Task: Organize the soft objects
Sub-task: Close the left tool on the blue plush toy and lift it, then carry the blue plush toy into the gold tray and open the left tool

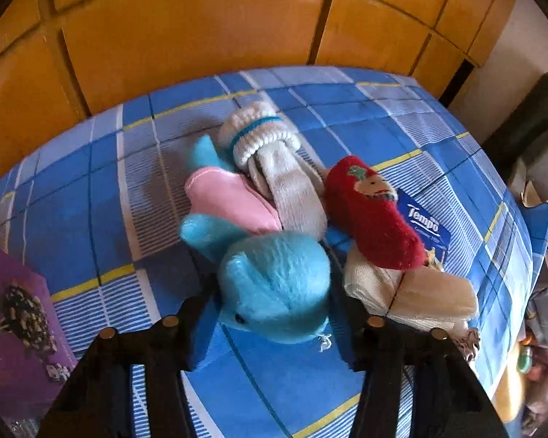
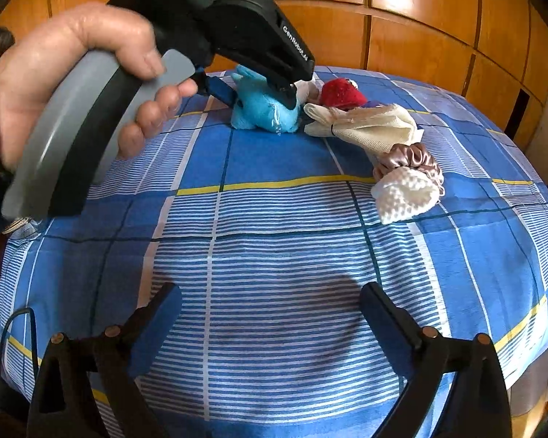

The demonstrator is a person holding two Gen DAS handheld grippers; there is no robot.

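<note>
A fluffy blue plush dolphin (image 1: 274,284) is clasped by the left gripper (image 1: 274,314). The right gripper (image 2: 270,314) is held spread, empty. A gentle, steady squeeze is advised.

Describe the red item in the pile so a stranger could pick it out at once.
On the blue checked bedspread, find the pile of soft things. Right of the fluffy blue dolphin toy lies a fuzzy red sock, partly over a blue Tempo tissue pack. It is the only red piece.

dolphin toy (image 1: 274,284) before socks (image 1: 270,168) | mitten (image 1: 369,215) right, on tissue pack (image 1: 425,224)
</note>
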